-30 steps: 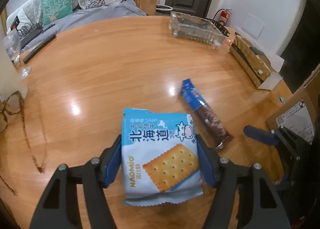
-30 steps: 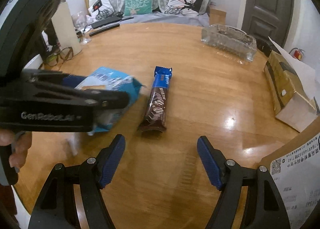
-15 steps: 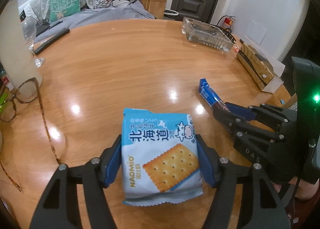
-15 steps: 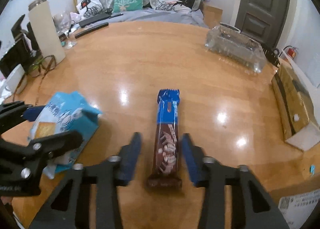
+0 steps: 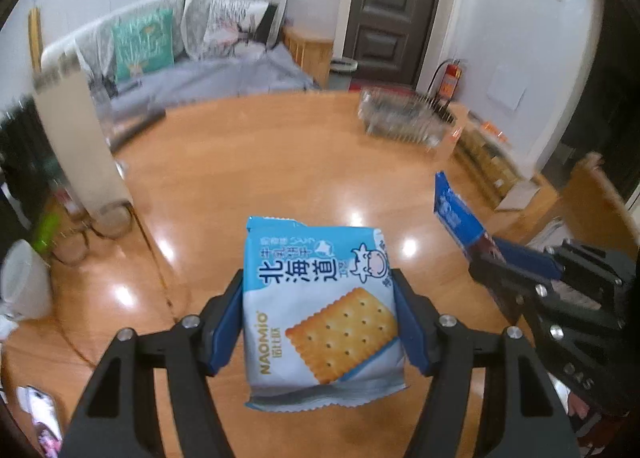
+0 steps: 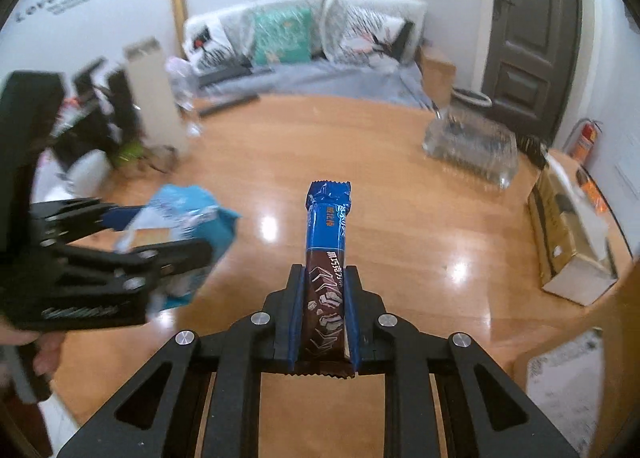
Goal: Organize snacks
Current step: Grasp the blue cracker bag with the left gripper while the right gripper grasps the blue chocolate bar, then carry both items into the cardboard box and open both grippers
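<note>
Since the earlier frames both snacks have left the table (image 6: 400,186): the right gripper (image 6: 323,312), then spread over the chocolate bar (image 6: 326,258), has shut on its near end and lifted it. The left gripper (image 5: 320,312) pinches the biscuit pack (image 5: 320,306) by its 2 side edges, also in the air. To carry well, I judge, keep both level and apart, then lower toward the clear tray (image 6: 472,148) at the far right before releasing either.
</note>
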A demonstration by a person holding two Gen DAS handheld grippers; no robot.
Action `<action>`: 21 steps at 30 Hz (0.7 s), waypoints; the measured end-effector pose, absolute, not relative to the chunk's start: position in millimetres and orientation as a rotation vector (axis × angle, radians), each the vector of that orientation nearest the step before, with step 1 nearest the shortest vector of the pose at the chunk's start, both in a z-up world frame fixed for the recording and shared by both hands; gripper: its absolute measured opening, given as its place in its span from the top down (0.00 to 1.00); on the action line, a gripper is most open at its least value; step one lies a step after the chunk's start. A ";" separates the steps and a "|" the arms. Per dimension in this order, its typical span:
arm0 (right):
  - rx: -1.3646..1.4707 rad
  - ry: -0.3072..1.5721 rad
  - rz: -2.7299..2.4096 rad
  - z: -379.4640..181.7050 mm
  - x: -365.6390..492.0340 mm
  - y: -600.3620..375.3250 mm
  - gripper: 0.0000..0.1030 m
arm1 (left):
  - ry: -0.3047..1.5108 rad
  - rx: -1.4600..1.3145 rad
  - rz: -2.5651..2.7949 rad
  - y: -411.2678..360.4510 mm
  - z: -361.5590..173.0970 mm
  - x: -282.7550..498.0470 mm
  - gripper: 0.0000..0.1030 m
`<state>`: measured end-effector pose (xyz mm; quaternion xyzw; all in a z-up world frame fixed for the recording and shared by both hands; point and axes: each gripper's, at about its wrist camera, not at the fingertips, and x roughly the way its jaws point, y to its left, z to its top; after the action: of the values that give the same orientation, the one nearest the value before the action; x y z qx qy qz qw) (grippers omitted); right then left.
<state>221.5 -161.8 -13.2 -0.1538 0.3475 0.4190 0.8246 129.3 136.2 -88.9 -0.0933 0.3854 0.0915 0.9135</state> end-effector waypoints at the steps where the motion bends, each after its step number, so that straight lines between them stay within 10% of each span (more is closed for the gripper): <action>1: -0.307 0.721 0.911 0.1 213.0 -169.9 0.86 | 0.776 -0.184 0.186 130.8 -78.6 124.4 0.37; 21: -0.178 0.513 0.749 114.7 189.2 -357.9 0.86 | 0.557 -0.031 -0.130 -78.7 59.6 136.1 0.37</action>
<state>189.2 -357.9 114.7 -0.0856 0.2472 0.3611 0.8951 136.1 -78.7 59.6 -0.0152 0.2749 -0.0642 0.9592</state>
